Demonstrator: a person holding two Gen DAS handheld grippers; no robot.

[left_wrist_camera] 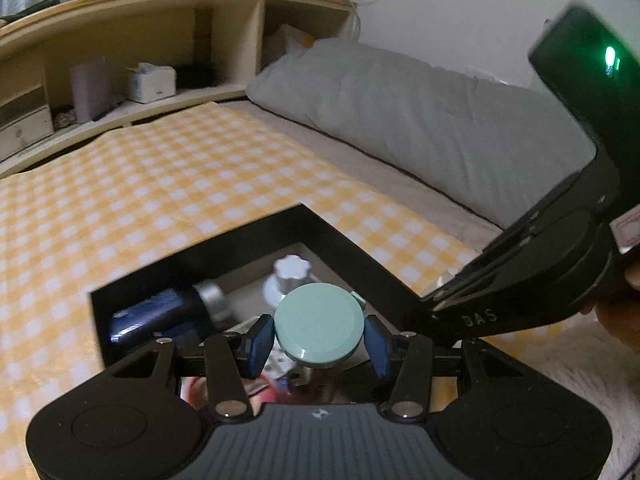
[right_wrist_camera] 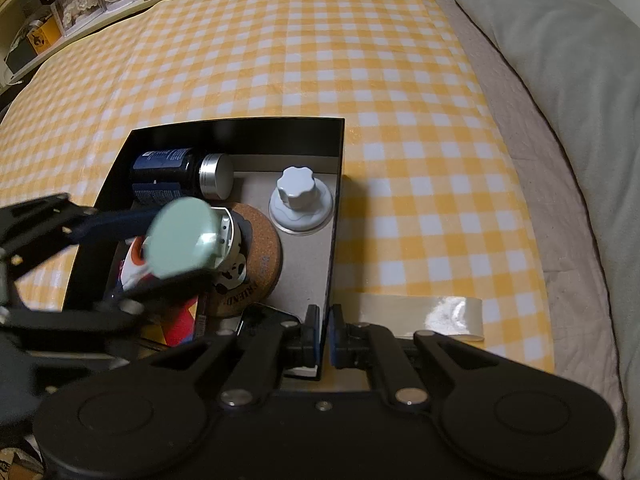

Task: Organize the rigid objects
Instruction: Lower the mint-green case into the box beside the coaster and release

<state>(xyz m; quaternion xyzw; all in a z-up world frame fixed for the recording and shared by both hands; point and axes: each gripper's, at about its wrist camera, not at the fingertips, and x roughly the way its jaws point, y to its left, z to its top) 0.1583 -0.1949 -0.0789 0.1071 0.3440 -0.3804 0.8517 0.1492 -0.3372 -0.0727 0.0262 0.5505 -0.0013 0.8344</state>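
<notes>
A black open box [right_wrist_camera: 338,152] lies on a yellow checked cloth on the bed. Inside are a dark blue bottle [right_wrist_camera: 164,176] with a silver cap, a white knobbed lid [right_wrist_camera: 300,200], a cork coaster [right_wrist_camera: 256,264] and other items. My left gripper [left_wrist_camera: 319,342] is shut on a mint-green round lid [left_wrist_camera: 320,326] above the box; this lid [right_wrist_camera: 178,236] also shows in the right wrist view. My right gripper [right_wrist_camera: 325,340] is shut on the box's near right wall [right_wrist_camera: 332,280]. The box [left_wrist_camera: 360,256] shows in the left wrist view.
A strip of clear tape [right_wrist_camera: 424,312] lies on the cloth right of the box. A grey pillow [right_wrist_camera: 560,60] lies along the right side. A wooden shelf headboard [left_wrist_camera: 160,40] holds a tissue box and containers behind the bed.
</notes>
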